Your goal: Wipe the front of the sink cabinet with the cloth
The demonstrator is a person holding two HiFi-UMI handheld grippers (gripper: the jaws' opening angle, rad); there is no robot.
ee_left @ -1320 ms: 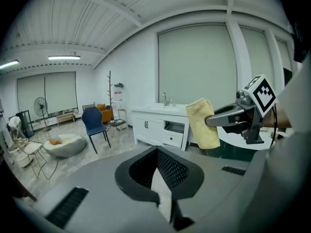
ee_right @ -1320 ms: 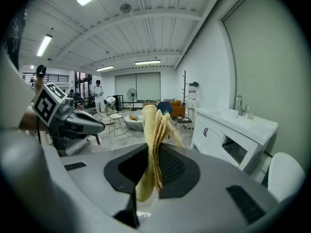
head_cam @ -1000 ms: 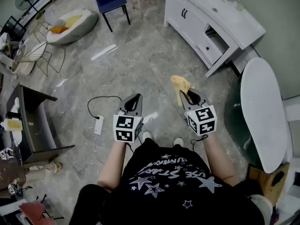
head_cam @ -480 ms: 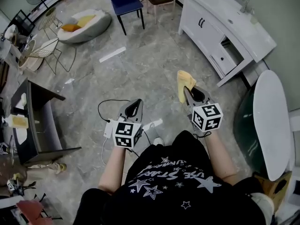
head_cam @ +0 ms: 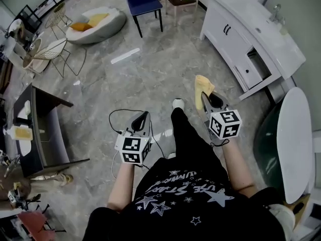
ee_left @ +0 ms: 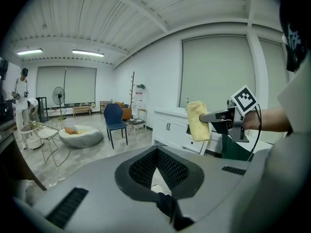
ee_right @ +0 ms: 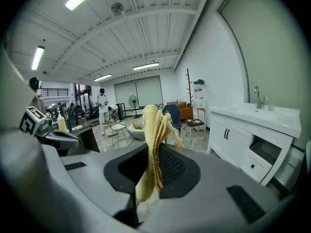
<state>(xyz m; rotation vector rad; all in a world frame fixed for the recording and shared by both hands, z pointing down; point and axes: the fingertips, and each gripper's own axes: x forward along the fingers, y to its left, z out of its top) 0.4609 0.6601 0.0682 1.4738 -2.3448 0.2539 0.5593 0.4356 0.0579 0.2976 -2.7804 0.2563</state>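
Yellow terry cloth point(ee_right: 154, 144) pinched mid-fold in the right gripper point(ee_right: 146, 191), jaws clamped on it, upper end standing above the tips and lower end drooping between them. From the head view, a folded tuft point(head_cam: 202, 86) just ahead of that gripper point(head_cam: 204, 97), held in the air and well apart from the white sink cabinet point(head_cam: 228, 36). Left gripper point(ee_left: 164, 202) with jaws together on nothing, carried low to the left of the person's forward leg point(head_cam: 180, 129).

Judged light, soft and floppy: nothing to break and little chance of slipping given the nap, but prone to bunching and to dragging loose under a hard wipe. Best gripped deep across the fold, leaving a broad pad free to press flat on the panels.

Grey marbled floor point(head_cam: 150, 69) open between the person and the cabinet front, with plenty of room for the approach. Worth minding:
- the open drawer point(head_cam: 257, 67) in the cabinet's right part, edges likely to snag the cloth
- the black door handles point(head_cam: 227, 29)
- the white oval top on a dark green base point(head_cam: 293, 134), close on the right
- the black cable point(head_cam: 118, 115) on the floor, left of the feet
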